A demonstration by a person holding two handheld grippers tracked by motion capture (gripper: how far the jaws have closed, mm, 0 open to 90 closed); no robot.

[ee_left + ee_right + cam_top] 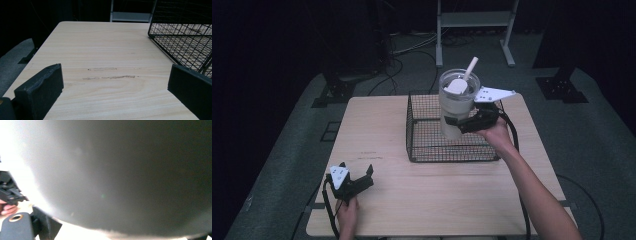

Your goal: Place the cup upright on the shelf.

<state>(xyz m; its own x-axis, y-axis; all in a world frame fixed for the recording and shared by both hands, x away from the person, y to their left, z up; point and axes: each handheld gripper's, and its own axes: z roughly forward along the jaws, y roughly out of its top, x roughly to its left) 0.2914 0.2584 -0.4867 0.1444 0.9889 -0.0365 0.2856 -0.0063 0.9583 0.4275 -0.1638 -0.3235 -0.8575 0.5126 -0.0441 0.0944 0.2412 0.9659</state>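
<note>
The jaws of the right gripper (464, 122) were pinched on the lower part of a clear plastic cup (457, 102), which was held upright above the wire basket (422, 150); a white straw (470, 67) leaned out of the cup's open top, and in the right gripper view the cup's wall (120, 175) was a grey blur just in front of the camera. The jaws of the left gripper (357, 180) were spread wide apart with nothing between them; this gripper rested low at the near left corner of the wooden table (377, 125), well apart from the basket, whose corner (180, 32) appeared at the right in the left gripper view.
</note>
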